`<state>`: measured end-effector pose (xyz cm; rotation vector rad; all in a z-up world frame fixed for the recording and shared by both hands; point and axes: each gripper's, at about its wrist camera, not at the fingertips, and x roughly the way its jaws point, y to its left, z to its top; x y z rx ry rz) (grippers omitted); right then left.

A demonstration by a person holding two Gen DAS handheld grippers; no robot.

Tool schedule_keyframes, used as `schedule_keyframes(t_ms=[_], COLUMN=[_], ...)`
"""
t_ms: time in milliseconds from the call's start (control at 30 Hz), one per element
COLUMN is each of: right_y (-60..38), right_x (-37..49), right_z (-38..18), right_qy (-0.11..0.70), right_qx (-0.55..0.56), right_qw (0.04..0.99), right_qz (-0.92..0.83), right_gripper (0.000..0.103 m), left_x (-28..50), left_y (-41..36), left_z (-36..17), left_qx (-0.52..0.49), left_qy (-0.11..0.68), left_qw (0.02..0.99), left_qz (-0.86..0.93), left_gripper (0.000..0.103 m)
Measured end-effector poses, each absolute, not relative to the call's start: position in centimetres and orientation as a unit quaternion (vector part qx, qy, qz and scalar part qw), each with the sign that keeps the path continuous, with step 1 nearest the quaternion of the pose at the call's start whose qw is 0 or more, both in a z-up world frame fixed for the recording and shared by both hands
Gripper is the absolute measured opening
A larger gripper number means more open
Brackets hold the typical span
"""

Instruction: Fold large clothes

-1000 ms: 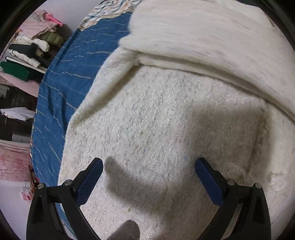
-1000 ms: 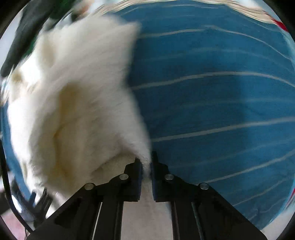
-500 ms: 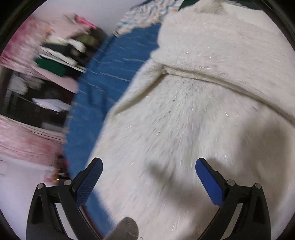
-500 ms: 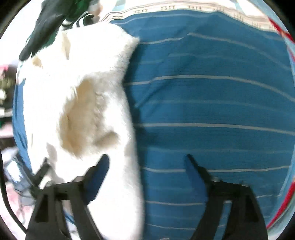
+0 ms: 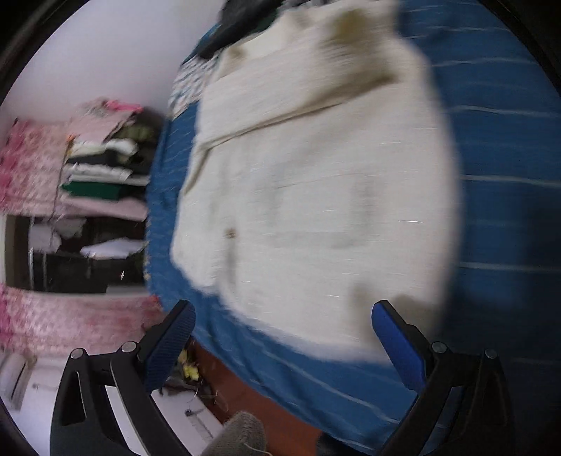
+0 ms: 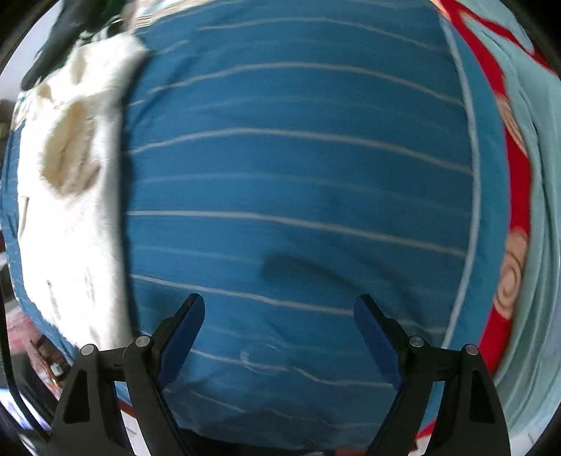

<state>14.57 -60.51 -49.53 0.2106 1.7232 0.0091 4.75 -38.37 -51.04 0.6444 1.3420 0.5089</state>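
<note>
Motion blurs the cream garment and shelved clothes beyond detail.

A blue striped bedsheet covers the bed. Folded clothes are stacked on shelves beyond its left edge. A red-and-teal blanket lies along its right edge.

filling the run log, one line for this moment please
white garment: folded on blue sheet | left gripper: open, empty | right gripper: open, empty

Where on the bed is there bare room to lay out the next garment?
The striped blue sheet is bare between the folded white sweater and the red-and-teal bedding at its far edge. Crowded: the dark clothes beyond the sweater and the shelves beside the bed.
</note>
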Motion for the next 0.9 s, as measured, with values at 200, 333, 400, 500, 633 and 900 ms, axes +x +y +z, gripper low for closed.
schedule_keyframes(t_ms=[200, 333, 400, 500, 633, 900], right_y=[-65.5, -66.8, -65.7, -63.7, -60.0, -51.9], right_x=[14.2, 15.8, 17.2, 19.3, 23.0, 31.1], right_z=[-49.3, -49.2, -49.5, -52.1, -53.8, -54.7], right_qy=[0.755, 0.754, 0.752, 0.743, 0.716, 0.613], right_qx=[0.118, 0.135, 0.147, 0.177, 0.248, 0.414], right_qw=[0.645, 0.643, 0.643, 0.643, 0.631, 0.596], right_qz=[-0.017, -0.012, 0.004, 0.062, 0.168, 0.312], right_gripper=[0.088, 0.088, 0.088, 0.088, 0.088, 0.094], left_x=[6.2, 8.7, 9.8, 10.7, 10.9, 11.7], left_y=[-41.9, -38.6, -36.5, -33.5, -32.2, -29.8], left_z=[-55.7, -58.4, -57.6, -55.6, -52.8, -51.1], left_qx=[0.337, 0.344, 0.305, 0.253, 0.226, 0.204], left_qy=[0.596, 0.595, 0.595, 0.586, 0.559, 0.561], left_qw=[0.695, 0.679, 0.692, 0.719, 0.748, 0.756], left_qz=[0.219, 0.26, 0.27, 0.275, 0.276, 0.268], left_gripper=[0.103, 0.103, 0.101, 0.048, 0.019, 0.018])
